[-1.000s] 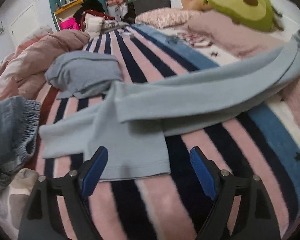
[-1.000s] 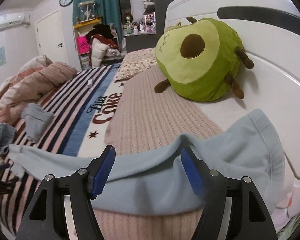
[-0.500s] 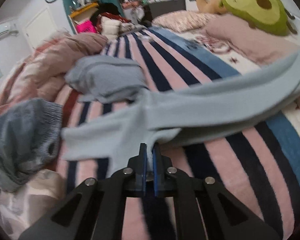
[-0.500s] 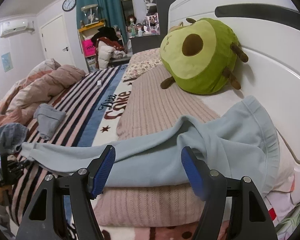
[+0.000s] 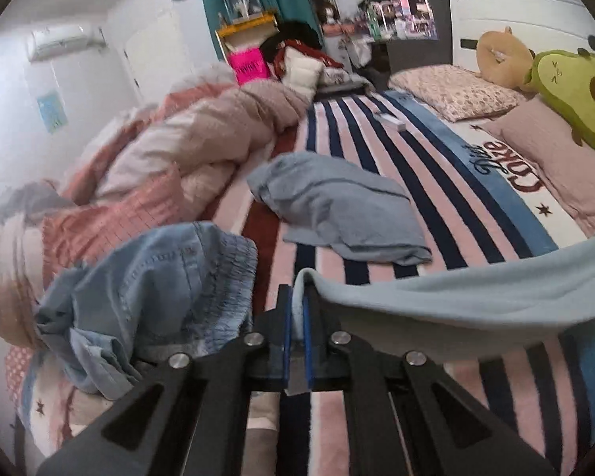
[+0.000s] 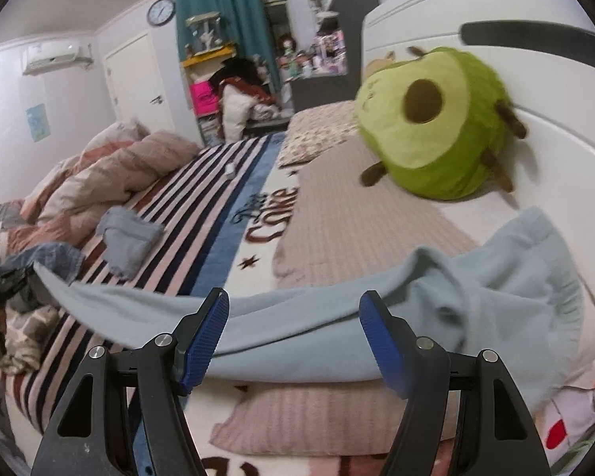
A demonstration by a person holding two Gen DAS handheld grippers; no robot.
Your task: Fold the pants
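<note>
My left gripper [image 5: 296,317] pinches the hem of the pale blue fleece pants [image 5: 456,301], lifted off the striped blanket [image 5: 416,214]. My right gripper [image 6: 293,337] gapes wide above them, gripping nothing.

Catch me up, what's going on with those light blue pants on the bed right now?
The left gripper is shut on the leg end of the light blue pants and holds it off the striped blanket. The pants stretch across to their waistband, which lies by the avocado plush. The right gripper is open in front of the fabric, gripping nothing. No fold is made yet.
</note>
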